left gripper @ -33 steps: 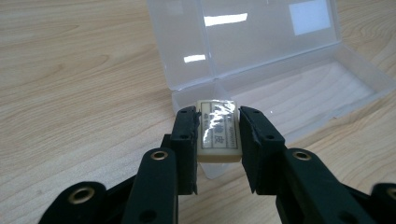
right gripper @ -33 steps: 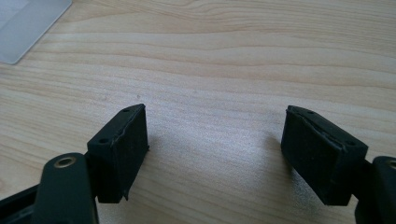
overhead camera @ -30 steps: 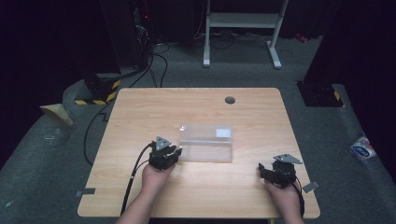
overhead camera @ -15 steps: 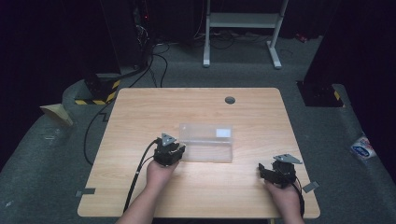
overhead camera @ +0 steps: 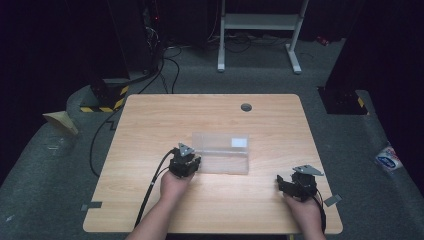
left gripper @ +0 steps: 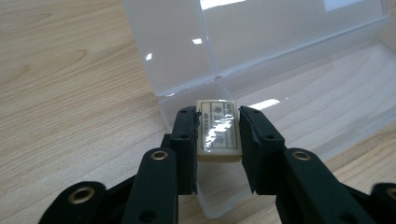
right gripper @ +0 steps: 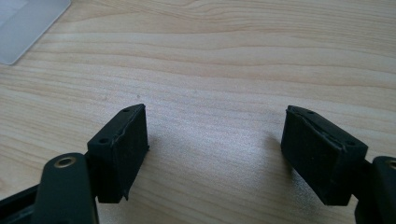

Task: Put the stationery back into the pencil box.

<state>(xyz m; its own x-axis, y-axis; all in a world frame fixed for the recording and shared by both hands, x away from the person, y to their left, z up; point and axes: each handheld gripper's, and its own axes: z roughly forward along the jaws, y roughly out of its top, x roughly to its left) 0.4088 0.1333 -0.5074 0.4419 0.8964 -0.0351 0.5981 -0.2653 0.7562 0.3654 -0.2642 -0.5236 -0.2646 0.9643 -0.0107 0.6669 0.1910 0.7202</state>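
A clear plastic box [overhead camera: 222, 152] lies open in the middle of the wooden table [overhead camera: 150, 120], its lid standing up at the back. My left gripper [overhead camera: 186, 161] is at the box's left end, shut on a small cream eraser with printed lettering [left gripper: 218, 130]. In the left gripper view the eraser hangs over the box's near left corner [left gripper: 187, 100]. My right gripper [overhead camera: 285, 184] rests near the table's front right, pointing left. Its jaws stand wide open over bare wood [right gripper: 215, 135], with nothing between the pads.
A round cable hole [overhead camera: 246, 107] sits near the table's far edge. The left gripper's cable [overhead camera: 150, 187] trails off the front edge. A corner of the box [right gripper: 28, 23] shows at the top left of the right gripper view. Dark floor surrounds the table.
My left gripper has moved a little to the right and forward with the eraser, up to the box's left end. The right gripper has stayed put.
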